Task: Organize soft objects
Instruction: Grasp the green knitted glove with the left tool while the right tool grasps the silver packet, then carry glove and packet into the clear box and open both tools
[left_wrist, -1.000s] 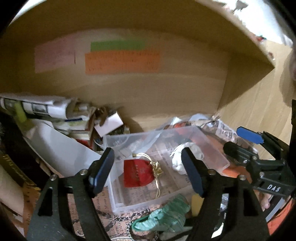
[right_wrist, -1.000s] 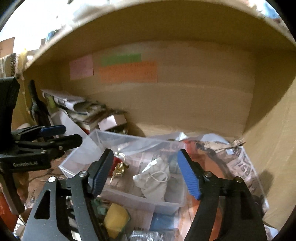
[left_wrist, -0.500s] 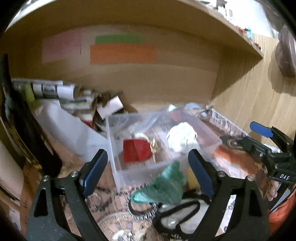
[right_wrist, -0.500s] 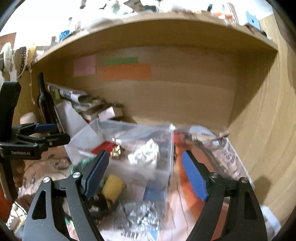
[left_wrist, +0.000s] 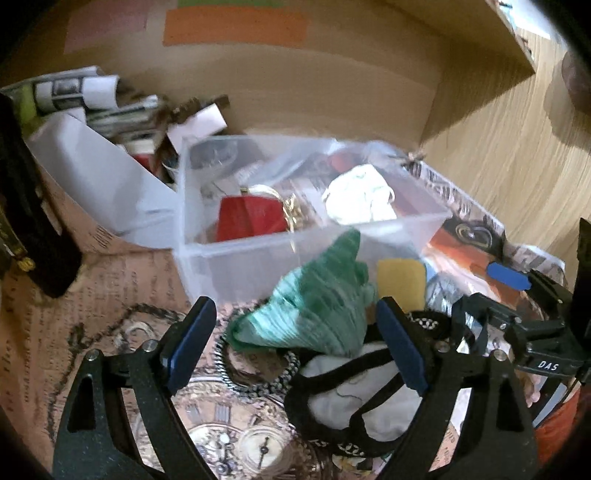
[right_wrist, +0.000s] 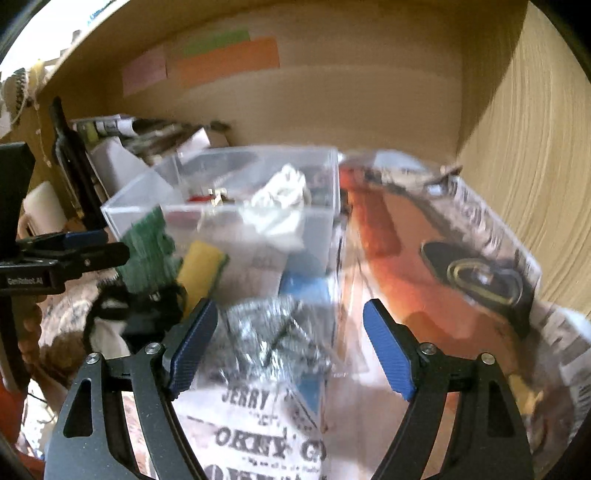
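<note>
green cloth (left_wrist: 317, 306) lies crumpled before the clear bin (left_wrist: 369, 240), likely light and floppy; pinch its bunched middle. left gripper (left_wrist: 295, 343) and right gripper (right_wrist: 291, 350) both gape wide, holding nothing.

"DAS" on right gripper (left_wrist: 517, 299)

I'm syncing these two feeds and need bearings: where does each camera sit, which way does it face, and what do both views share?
Left wrist: sits behind the open left gripper, facing the green cloth and clear bin; the right gripper shows at right.
Right wrist: sits behind the open right gripper, facing a silver crinkled item on newspaper; the left gripper shows at left.
Shared: the bin, green cloth, yellow sponge, white pouch.
</note>
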